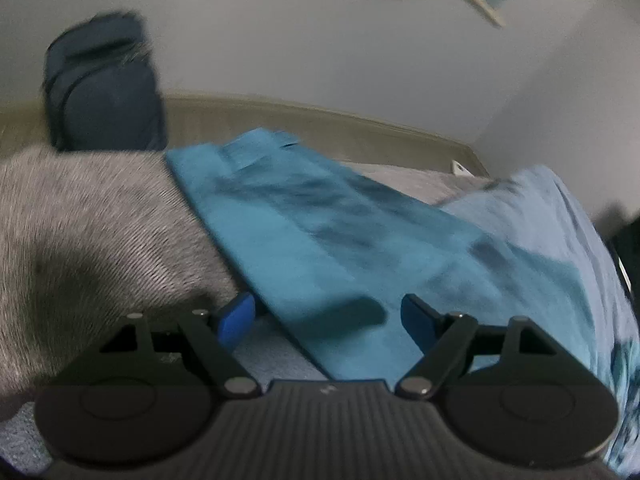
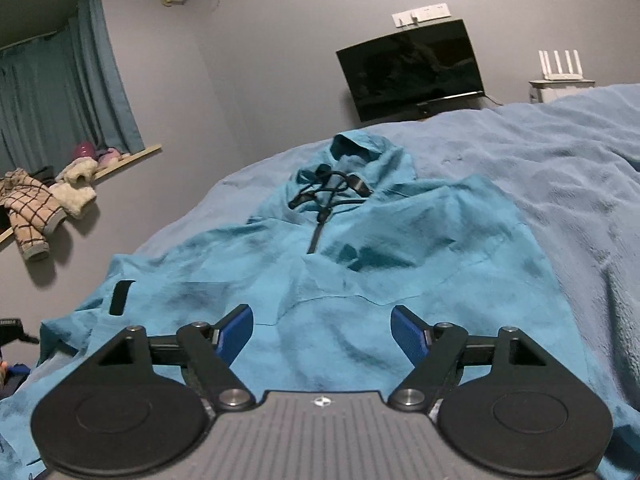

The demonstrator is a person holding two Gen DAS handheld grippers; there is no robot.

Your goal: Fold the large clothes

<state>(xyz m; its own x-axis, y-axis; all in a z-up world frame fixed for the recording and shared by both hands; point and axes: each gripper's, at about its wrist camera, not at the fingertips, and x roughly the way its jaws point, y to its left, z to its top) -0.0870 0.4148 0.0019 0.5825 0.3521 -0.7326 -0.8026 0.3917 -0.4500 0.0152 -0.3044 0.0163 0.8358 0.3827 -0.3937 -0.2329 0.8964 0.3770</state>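
Note:
A large teal hooded jacket (image 2: 360, 272) lies spread face up on a bed, hood and black drawcords at the far end. My right gripper (image 2: 322, 330) is open and empty, just above the jacket's lower front. In the left wrist view, a long teal part of the jacket (image 1: 320, 248) runs away from me across the bed. My left gripper (image 1: 328, 318) is open and empty, its jaws standing on either side of that part's near end.
The bed has a light blue cover (image 2: 560, 168) and a grey blanket (image 1: 88, 232). A dark blue bag (image 1: 104, 88) stands by the headboard (image 1: 320, 128). A TV (image 2: 412, 68), a router (image 2: 560, 66) and a window ledge with clothes (image 2: 52, 196) line the walls.

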